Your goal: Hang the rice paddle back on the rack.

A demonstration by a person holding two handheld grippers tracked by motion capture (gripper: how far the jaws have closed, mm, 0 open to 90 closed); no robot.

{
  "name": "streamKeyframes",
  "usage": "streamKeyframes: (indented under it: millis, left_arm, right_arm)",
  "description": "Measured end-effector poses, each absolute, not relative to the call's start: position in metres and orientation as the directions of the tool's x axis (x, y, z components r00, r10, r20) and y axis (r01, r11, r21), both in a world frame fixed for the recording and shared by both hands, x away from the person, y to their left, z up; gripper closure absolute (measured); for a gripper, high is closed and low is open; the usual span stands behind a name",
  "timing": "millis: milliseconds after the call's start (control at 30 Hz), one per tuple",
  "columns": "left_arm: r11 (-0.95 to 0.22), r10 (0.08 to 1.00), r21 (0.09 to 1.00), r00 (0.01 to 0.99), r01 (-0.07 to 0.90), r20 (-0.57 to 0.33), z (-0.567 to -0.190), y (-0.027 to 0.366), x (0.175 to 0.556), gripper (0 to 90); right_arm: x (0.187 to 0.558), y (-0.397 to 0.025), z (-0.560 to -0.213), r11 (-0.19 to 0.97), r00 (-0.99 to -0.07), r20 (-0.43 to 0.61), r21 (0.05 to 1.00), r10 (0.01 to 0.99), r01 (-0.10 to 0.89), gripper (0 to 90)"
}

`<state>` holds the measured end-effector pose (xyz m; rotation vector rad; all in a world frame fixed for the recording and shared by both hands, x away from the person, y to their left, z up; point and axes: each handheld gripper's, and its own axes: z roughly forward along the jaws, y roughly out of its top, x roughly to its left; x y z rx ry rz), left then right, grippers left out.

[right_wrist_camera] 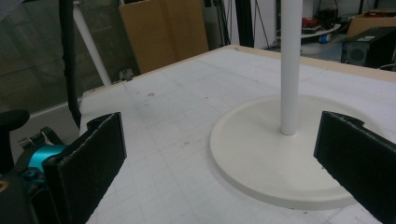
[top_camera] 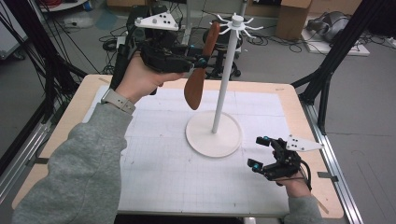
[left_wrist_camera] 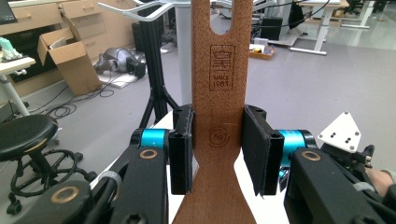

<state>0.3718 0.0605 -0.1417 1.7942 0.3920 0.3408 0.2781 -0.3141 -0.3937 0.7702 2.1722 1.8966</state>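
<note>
— What's the wooden piece like?

— A flat reddish-brown wooden spatula [top_camera: 200, 70], with a slot cut into its handle end and a stamped mark reading "SINCE 1983" on the face. It hangs in the air, handle up near the hooks, blade end down, tilted a little.

— And the stand?

— A white stand [top_camera: 219, 116]: a round flat base resting on the gridded surface [top_camera: 163, 172], a slim upright pole, and a ring of thin hooks at the top. The spatula is just left of the pole, clear of the base.
</note>
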Motion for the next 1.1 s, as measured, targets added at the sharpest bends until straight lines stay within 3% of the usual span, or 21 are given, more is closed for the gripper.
streamKeyframes:
  millis: [1100]
  left_arm:
    - [-0.257, 0.450, 0.959, 0.893, 0.117, 0.011, -0.150, 0.047, 0.383, 65.0]
  right_arm:
    - [0.277, -0.316, -0.394, 0.056, -0.854, 0.219, 0.959, 0.472, 0.277, 0.8]
